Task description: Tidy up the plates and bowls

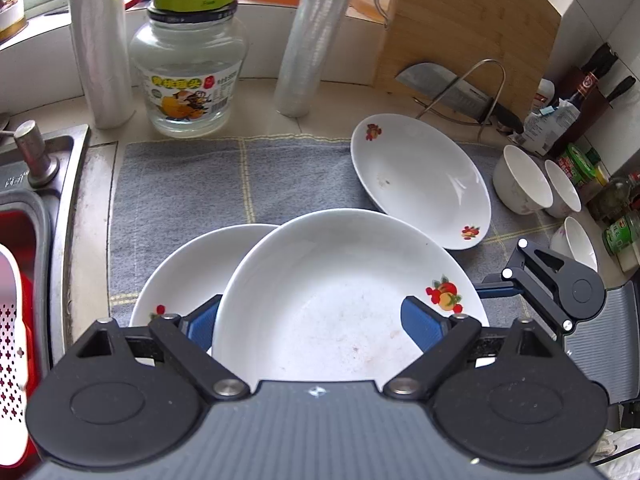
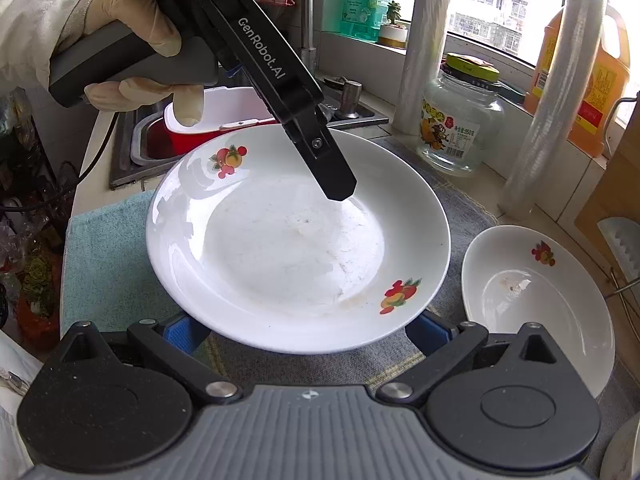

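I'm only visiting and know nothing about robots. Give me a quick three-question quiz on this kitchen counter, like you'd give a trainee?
1. How many small white bowls show in the left wrist view? A two, B three, C five.
2. True or false: the glass jar has its lid on.
3. Fill in: the left gripper holds a fruit-patterned plate above another ___.
Key: 1 B. 2 true. 3 plate.
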`<state>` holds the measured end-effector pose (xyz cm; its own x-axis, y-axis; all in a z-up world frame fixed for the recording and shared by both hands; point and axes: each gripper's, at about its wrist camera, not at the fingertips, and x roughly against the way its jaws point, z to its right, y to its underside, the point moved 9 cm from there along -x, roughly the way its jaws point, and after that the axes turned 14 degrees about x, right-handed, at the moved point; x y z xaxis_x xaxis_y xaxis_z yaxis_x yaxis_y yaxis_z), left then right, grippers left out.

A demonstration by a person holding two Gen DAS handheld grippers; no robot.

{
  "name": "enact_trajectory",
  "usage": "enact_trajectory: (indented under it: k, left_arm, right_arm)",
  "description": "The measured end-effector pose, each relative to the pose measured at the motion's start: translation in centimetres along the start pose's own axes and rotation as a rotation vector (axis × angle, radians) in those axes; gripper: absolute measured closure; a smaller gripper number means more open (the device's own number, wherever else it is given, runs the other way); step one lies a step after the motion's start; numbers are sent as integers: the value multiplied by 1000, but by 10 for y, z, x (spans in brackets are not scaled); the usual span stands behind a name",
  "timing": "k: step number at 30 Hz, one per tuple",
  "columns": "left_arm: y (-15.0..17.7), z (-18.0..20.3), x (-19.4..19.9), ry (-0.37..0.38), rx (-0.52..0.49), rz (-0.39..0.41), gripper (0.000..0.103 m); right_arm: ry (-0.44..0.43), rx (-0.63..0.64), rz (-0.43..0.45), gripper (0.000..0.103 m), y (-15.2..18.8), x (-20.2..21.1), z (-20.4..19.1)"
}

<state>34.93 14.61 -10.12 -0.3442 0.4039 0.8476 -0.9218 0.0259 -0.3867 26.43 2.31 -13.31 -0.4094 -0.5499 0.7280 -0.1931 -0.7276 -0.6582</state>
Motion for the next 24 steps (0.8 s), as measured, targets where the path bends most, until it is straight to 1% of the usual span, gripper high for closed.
enact_trajectory:
  k: [8, 14, 24]
  left_arm:
    - [-2, -24, -2, -10, 42, 0, 12]
    - [-3, -32, -5, -12, 60, -2, 12]
    - [-1, -47, -14, -28, 93, -27, 12]
  right_arm:
    - [-28, 24, -1, 0, -13, -17, 1]
    - [-32, 39, -15, 0, -16, -26, 2]
    - [-48, 49, -25, 0, -21, -35, 2]
